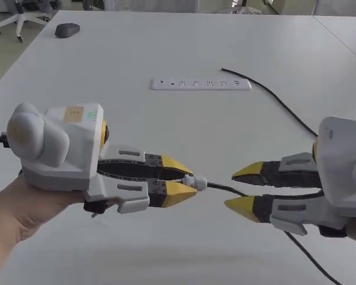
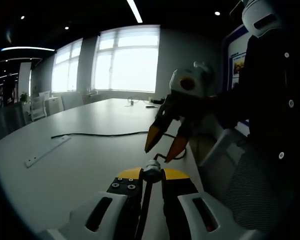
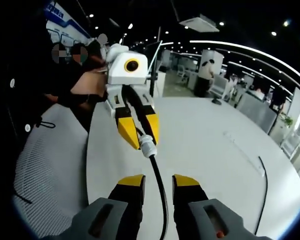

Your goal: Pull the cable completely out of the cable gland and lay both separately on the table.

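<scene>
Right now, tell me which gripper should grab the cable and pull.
Right. The right gripper is open with the cable running between its jaws, close to the cable gland, while the left gripper is shut on the gland, anchoring it.

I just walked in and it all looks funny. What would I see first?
Two yellow-tipped grippers face each other above the white table: the left gripper is shut on a small white cable gland. A black cable runs from it between the open jaws of the right gripper. Farther back on the table lies a white power strip.
</scene>
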Action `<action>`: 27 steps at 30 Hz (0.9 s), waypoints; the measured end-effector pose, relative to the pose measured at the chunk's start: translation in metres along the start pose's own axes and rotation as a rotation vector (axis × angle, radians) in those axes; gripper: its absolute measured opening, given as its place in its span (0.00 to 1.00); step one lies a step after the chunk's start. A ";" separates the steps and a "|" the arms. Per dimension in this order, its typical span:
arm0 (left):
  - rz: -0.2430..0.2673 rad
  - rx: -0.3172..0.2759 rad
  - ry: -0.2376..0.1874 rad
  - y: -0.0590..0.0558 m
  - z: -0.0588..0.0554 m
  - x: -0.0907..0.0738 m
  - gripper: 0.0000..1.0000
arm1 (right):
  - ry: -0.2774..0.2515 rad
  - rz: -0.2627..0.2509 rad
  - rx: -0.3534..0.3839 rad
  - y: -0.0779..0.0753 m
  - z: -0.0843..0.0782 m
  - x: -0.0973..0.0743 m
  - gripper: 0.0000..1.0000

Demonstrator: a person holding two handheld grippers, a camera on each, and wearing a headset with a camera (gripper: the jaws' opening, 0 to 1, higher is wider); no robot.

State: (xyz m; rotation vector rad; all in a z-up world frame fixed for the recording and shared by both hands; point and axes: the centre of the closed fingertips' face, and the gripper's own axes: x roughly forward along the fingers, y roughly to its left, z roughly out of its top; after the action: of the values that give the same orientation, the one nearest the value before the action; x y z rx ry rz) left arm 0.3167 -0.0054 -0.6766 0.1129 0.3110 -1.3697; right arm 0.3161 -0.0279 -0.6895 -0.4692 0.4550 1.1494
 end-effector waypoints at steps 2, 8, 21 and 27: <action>0.003 0.004 0.006 0.000 -0.001 -0.001 0.15 | -0.001 0.008 -0.013 0.001 0.002 0.004 0.17; 0.010 0.003 0.009 0.002 -0.002 -0.002 0.15 | 0.018 0.010 -0.080 0.004 0.002 0.010 0.09; 0.003 0.006 -0.003 0.000 0.001 0.002 0.15 | 0.023 0.007 -0.008 0.000 -0.002 0.010 0.00; 0.010 -0.005 -0.008 0.003 0.000 -0.001 0.15 | 0.067 -0.030 0.037 -0.011 -0.018 0.002 0.00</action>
State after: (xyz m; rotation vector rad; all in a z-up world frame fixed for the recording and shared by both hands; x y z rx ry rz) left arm 0.3195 -0.0036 -0.6764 0.1042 0.3071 -1.3591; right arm 0.3250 -0.0400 -0.7038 -0.4813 0.5249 1.0971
